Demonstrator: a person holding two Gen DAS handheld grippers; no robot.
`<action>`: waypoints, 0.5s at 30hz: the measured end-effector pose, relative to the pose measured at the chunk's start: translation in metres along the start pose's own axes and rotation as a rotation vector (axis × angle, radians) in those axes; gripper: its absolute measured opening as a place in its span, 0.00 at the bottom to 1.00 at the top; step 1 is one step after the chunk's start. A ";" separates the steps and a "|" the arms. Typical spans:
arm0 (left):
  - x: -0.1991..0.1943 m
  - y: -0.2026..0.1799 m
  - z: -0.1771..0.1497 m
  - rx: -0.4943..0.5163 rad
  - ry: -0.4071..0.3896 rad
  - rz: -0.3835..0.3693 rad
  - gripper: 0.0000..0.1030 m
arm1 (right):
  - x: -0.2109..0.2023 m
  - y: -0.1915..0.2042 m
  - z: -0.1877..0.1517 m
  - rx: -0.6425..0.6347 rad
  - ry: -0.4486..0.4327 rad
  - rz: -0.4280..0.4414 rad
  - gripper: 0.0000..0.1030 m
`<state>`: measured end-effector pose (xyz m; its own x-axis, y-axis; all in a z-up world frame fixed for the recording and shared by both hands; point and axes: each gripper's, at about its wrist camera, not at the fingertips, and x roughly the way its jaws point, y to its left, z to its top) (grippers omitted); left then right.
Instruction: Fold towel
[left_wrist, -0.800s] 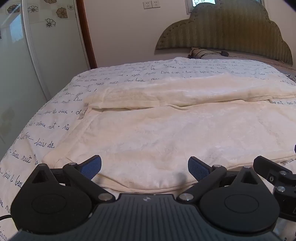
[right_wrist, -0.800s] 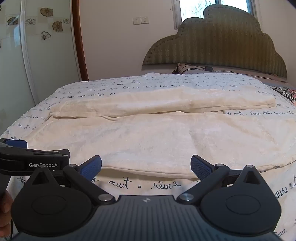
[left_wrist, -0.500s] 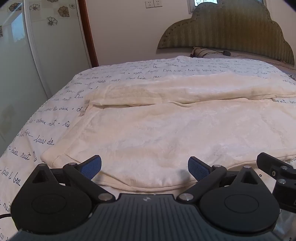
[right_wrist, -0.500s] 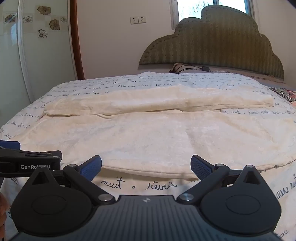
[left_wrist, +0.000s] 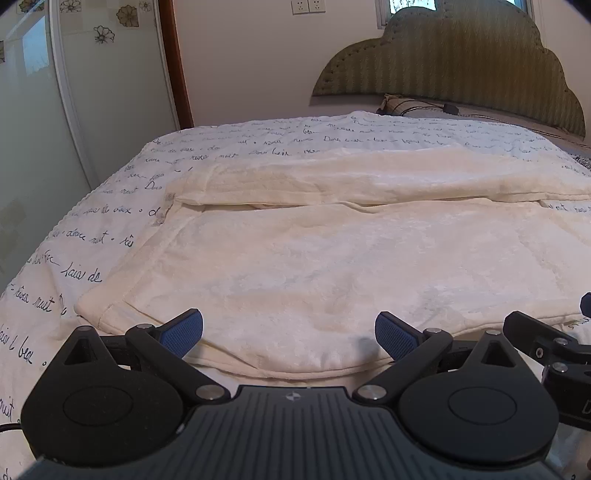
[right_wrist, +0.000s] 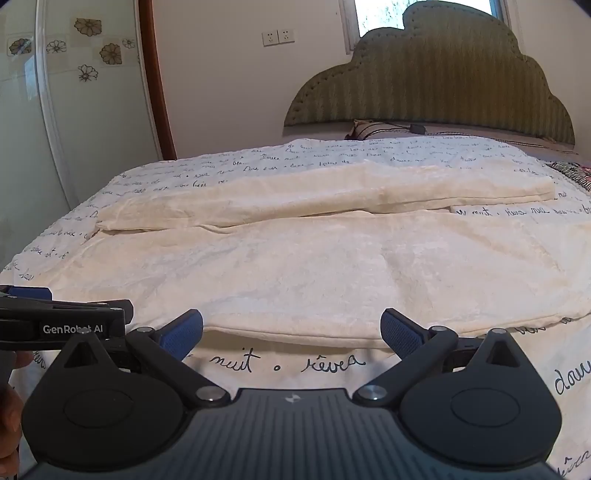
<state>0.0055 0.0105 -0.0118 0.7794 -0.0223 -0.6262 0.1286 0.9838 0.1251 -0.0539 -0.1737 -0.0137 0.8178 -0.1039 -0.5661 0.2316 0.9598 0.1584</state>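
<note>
A large cream towel (left_wrist: 332, 258) (right_wrist: 314, 266) lies spread across the bed, its far strip folded over toward me into a long thick band (right_wrist: 325, 195). My left gripper (left_wrist: 288, 334) hangs open just above the towel's near hem, close to the near left corner (left_wrist: 92, 306). Further right along that same hem, my right gripper (right_wrist: 291, 332) is open too, its blue pads (right_wrist: 400, 334) level with the edge and nothing between them. Each gripper shows at the other view's side.
The bed carries a white cover (right_wrist: 277, 363) printed with dark script. A green padded headboard (right_wrist: 436, 81) and a pillow (right_wrist: 373, 129) stand at the far end. A sliding door with flower decals (right_wrist: 55, 110) runs along the left. A hand (right_wrist: 9, 424) shows at lower left.
Both grippers have drawn back slightly and tilted down a little; the towel's near hem now sits higher between the fingers. The towel itself has not moved.
</note>
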 end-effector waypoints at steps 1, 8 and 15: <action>0.000 0.000 0.000 -0.002 0.000 -0.001 0.98 | 0.000 0.000 0.000 -0.002 0.001 0.002 1.00; 0.001 0.000 0.000 -0.005 0.001 0.000 0.98 | 0.001 0.003 -0.002 -0.026 0.000 -0.009 1.00; -0.001 -0.001 0.000 -0.012 0.000 -0.005 0.98 | 0.002 0.003 -0.003 -0.021 0.002 -0.009 1.00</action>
<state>0.0043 0.0097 -0.0116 0.7787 -0.0273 -0.6268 0.1252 0.9857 0.1126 -0.0532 -0.1706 -0.0170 0.8144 -0.1121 -0.5694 0.2277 0.9642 0.1358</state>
